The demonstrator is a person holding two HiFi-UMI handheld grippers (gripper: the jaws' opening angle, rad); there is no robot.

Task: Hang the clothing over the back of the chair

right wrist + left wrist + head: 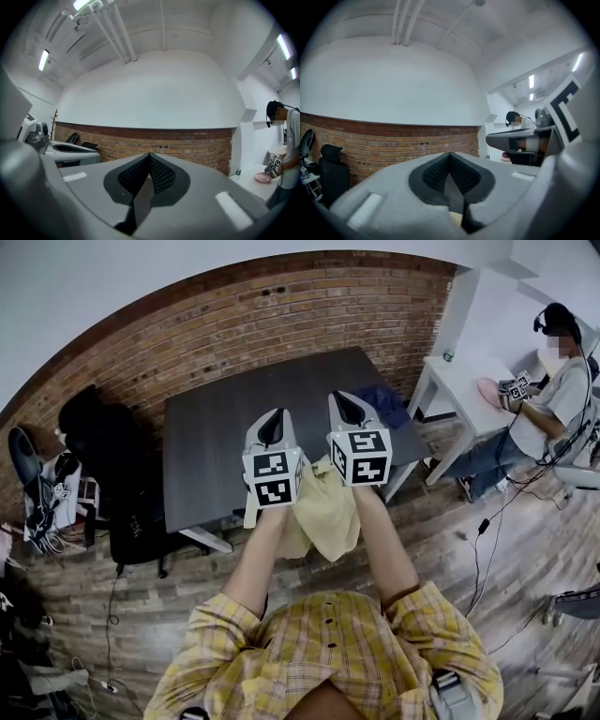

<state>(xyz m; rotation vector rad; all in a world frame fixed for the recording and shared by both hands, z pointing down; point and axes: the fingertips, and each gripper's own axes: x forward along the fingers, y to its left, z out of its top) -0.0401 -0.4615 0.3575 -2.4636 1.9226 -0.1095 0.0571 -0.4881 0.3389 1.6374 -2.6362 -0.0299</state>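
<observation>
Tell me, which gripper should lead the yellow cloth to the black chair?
Left, probably. The black chair stands on the side of the left gripper and shows in its own view. The right gripper is farther off. Both grip the yellow cloth, so the right would follow.

1. A dark grey rectangular tabletop point(272, 418) stands on a grey-brown wood plank floor point(450, 549).
2. Behind the tabletop runs a red brick wall point(234, 324), with plain white wall point(150, 93) above it.
3. Right of the tabletop stands a white desk point(459, 390).
4. Above, long ceiling tube lights point(43, 58) glow.
</observation>
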